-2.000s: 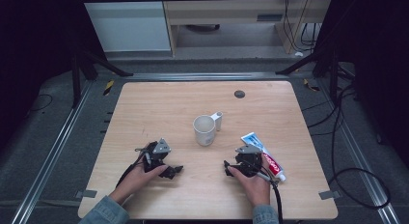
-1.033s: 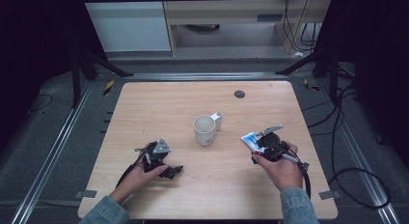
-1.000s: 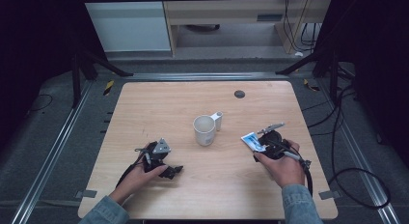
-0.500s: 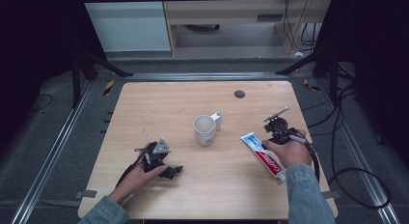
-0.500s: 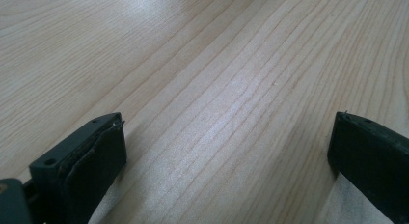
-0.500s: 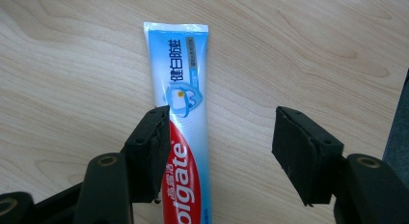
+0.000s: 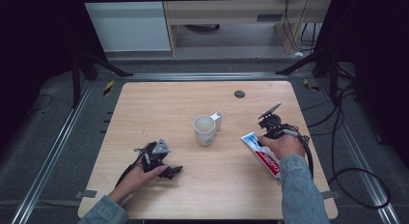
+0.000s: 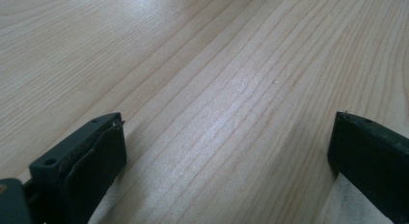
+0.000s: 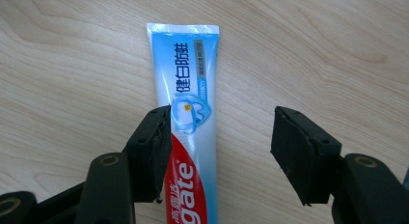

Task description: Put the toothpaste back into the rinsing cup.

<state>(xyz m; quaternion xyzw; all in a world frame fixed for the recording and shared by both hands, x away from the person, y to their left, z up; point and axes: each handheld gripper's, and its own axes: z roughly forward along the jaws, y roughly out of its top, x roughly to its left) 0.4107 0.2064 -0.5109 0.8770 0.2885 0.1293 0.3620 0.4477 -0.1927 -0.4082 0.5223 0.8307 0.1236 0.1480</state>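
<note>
Right gripper view puts the right tool (image 9: 219, 142), jaws spread, over the toothpaste tube (image 9: 190, 118) lying flat on the desk's (image 7: 159, 113) right side: probably light, soft and slick, best pinched across its fuller middle.

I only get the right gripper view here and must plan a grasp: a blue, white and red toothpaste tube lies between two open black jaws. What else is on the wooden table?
Observer: A white ceramic mug stands upright near the middle of the light wooden table, to the left of the toothpaste tube in the high view.
Operator: Where is the other gripper?
Observer: The left gripper rests low at the table's near left, well apart from the mug; its jaws are open over bare wood.
Operator: Anything behind the tube?
Observer: A small dark round disc sits near the table's far edge.
</note>
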